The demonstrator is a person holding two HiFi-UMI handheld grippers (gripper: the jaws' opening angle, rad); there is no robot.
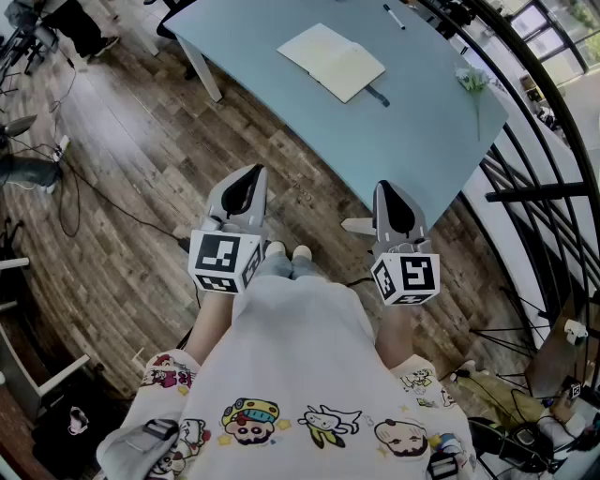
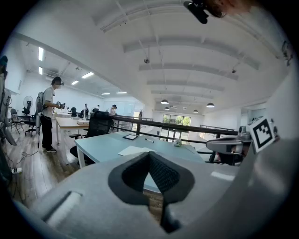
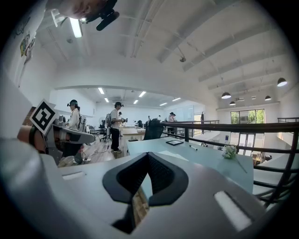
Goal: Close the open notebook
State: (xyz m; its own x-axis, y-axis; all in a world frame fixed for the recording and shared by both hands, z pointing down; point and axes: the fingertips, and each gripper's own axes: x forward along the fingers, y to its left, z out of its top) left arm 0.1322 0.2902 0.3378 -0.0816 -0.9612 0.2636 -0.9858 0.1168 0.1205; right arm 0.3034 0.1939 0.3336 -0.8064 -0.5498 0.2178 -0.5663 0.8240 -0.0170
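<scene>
Both grippers held shut and empty, well short of the open notebook

The notebook (image 1: 331, 61) lay open on the desk (image 1: 412, 122), well apart from the left gripper (image 1: 246, 187) and the right gripper (image 1: 391, 199). Both pairs of jaws were fully closed on nothing. With closed jaws, the cover might be pushed rather than lifted, so the notebook could be slid along the desk or a page creased.

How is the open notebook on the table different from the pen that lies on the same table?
The open notebook is broad, flat and cream-coloured; the pen is thin and much smaller. The notebook lies spread open, with both pages facing up, while the pen is one slim stick. The notebook is nearer the person; the pen lies farther away. Both rest flat on the light blue table, apart from each other.
</scene>
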